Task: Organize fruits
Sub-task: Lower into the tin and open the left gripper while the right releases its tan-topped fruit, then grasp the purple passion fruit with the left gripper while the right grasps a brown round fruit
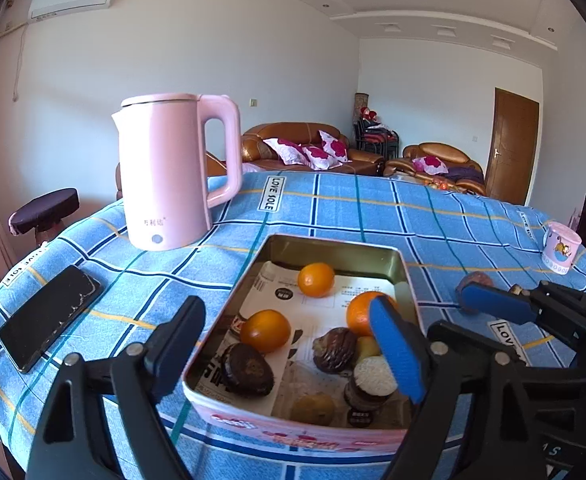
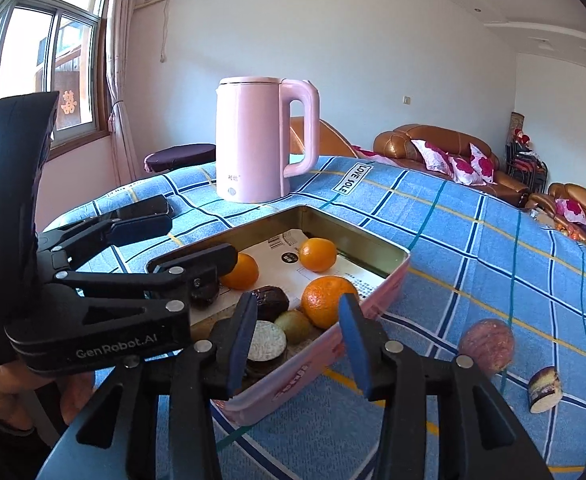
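Observation:
A pink metal tin (image 1: 253, 276) (image 2: 377, 304) on the blue checked cloth holds three oranges (image 1: 315, 279) (image 1: 265, 331) (image 2: 327, 300), dark round fruits (image 1: 249, 370) and a cut one (image 2: 267, 340). My left gripper (image 1: 289, 344) is open, its jaws straddling the tin's near left wall. My right gripper (image 2: 295, 344) is open and empty just above the tin's near corner; it also shows in the left wrist view (image 1: 497, 304). A purple fruit (image 2: 487, 344) (image 1: 475, 280) and a cut piece (image 2: 545, 388) lie on the cloth right of the tin.
A pink kettle (image 1: 177, 172) (image 2: 265, 140) stands behind the tin. A black phone (image 1: 49, 316) lies at the left. A pink mug (image 1: 561, 250) stands at the far right. A stool (image 1: 45, 208) and sofas (image 1: 313, 148) lie beyond the table.

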`<state>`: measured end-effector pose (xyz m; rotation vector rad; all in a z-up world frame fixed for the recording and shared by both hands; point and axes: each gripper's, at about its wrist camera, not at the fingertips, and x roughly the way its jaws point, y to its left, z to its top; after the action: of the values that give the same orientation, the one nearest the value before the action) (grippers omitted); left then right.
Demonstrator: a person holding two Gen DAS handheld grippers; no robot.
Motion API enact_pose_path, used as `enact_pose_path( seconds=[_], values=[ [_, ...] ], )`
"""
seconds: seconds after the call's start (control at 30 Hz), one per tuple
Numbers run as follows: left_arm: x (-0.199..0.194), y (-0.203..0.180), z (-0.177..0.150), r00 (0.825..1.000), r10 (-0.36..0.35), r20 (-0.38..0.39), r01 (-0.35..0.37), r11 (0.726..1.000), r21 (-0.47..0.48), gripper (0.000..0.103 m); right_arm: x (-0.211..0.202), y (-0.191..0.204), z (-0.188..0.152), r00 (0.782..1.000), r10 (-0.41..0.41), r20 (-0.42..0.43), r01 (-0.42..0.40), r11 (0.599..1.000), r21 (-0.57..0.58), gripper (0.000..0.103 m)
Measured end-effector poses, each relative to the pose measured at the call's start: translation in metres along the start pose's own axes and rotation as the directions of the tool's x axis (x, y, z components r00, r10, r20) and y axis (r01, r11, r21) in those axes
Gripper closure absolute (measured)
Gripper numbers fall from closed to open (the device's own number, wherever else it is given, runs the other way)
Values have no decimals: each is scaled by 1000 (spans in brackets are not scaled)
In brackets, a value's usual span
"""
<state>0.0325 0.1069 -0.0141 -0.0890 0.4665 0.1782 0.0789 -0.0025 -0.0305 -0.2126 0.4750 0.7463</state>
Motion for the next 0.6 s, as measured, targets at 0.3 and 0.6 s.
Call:
enact_pose_path(
  seconds=[0.3,0.6],
  values=[
    [-3,-65,13,991,-136,9,135,987,85,10,-42,-87,-15,976,-216,-7,216,971,106,54],
    [25,-123,25,981,-190,-48,195,969,151,10,-40,-158,-39,932,-328,-155,357,906,229,53]
  ],
)
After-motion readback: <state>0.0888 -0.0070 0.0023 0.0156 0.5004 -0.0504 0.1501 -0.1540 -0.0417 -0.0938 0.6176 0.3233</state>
